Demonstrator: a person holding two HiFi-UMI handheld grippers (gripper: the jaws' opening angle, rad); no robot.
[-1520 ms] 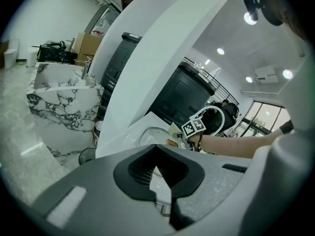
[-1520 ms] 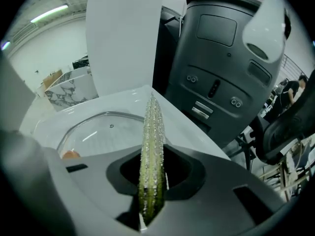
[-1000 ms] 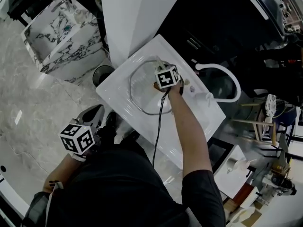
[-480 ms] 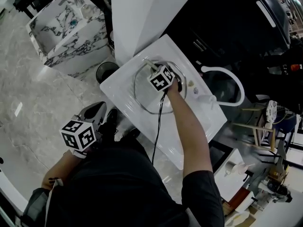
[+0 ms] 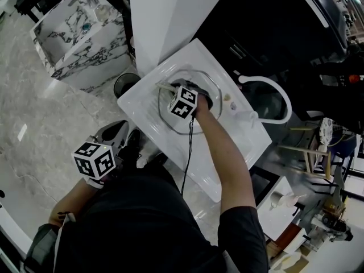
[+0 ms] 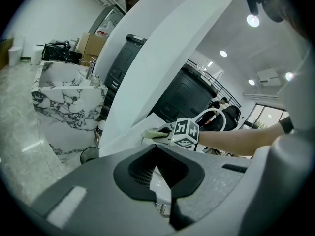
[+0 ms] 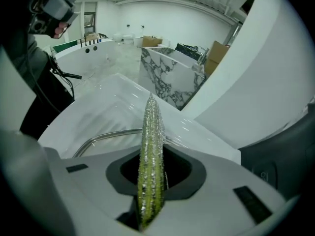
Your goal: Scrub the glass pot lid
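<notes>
Glass pot lid (image 5: 172, 122) is lying flat in the white sink (image 5: 136, 108), and its shiny metal rim (image 7: 101, 137) is making a ring around it. The right claw (image 7: 148, 193) is reaching down over the far side of the lid. Its two jaws are squeezing tight on a yellow-green scrub sponge (image 7: 151, 146) with a sparkly silver skin. The sponge is sticking out in front of the claw, and its tip is pointing at the sink wall just past the rim. I cannot tell if the sponge is touching the glass. A black cable (image 5: 188, 152) is running from this claw back along the person's bare arm (image 5: 224, 152).

A curved white tap (image 5: 267, 92) is standing at the right end of the sink. A big slanted white panel (image 5: 170, 16) is rising behind the sink.

The left claw (image 6: 167, 203) is hanging well away from the sink, down by the person's side. Its jaws are pressed together and are holding nothing. It is pointing up at the sink.

Off to the left, a small round bin (image 5: 125, 86) is sitting on the grey stone floor (image 5: 34, 112) beside the sink. A black-and-white marble basin (image 5: 79, 33) is standing a bit farther off.
</notes>
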